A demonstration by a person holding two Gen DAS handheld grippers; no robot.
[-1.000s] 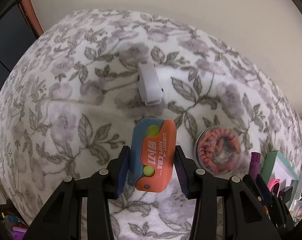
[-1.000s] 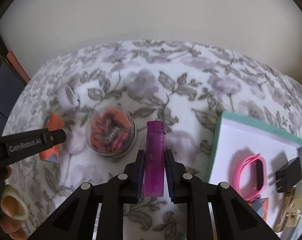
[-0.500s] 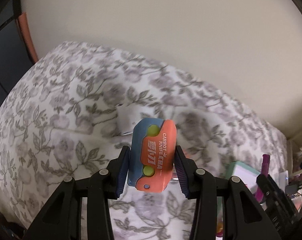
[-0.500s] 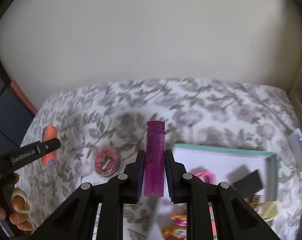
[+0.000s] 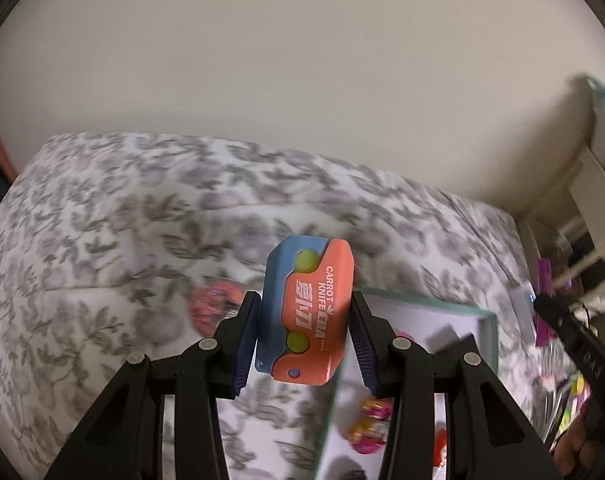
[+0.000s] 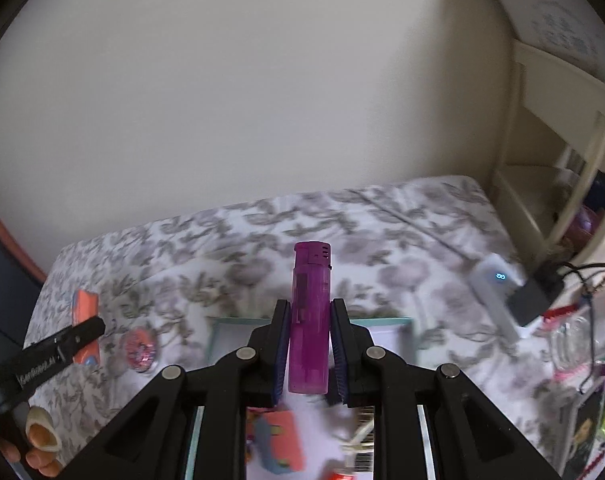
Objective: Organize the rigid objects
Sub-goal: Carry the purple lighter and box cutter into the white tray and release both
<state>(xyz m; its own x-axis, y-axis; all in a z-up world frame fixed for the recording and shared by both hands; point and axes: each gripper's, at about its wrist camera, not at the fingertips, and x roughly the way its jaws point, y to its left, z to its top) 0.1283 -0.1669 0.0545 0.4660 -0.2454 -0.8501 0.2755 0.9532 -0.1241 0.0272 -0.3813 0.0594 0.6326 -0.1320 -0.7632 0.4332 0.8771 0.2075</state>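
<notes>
My left gripper [image 5: 304, 340] is shut on an orange and blue carrot knife toy [image 5: 306, 312] and holds it in the air above the floral bedspread [image 5: 102, 220], near the left edge of a teal-rimmed white box [image 5: 490, 328]. My right gripper [image 6: 308, 354] is shut on a purple lighter [image 6: 309, 320] and holds it above the same box [image 6: 212, 338]. The left gripper and its toy [image 6: 84, 320] also show at the left of the right wrist view. The purple lighter [image 5: 544, 280] shows at the right edge of the left wrist view.
A round clear container of orange bits [image 6: 139, 350] lies on the bedspread left of the box. The box holds another orange and blue toy [image 6: 280, 446] and several small items. A white device [image 6: 496, 292], a black charger [image 6: 532, 298] and cables lie at the right. A cream shelf [image 6: 542, 140] stands at the right.
Both grippers have risen and swung right toward the box with their objects held. The box now lies under and ahead of both. The view is blurred by motion.
</notes>
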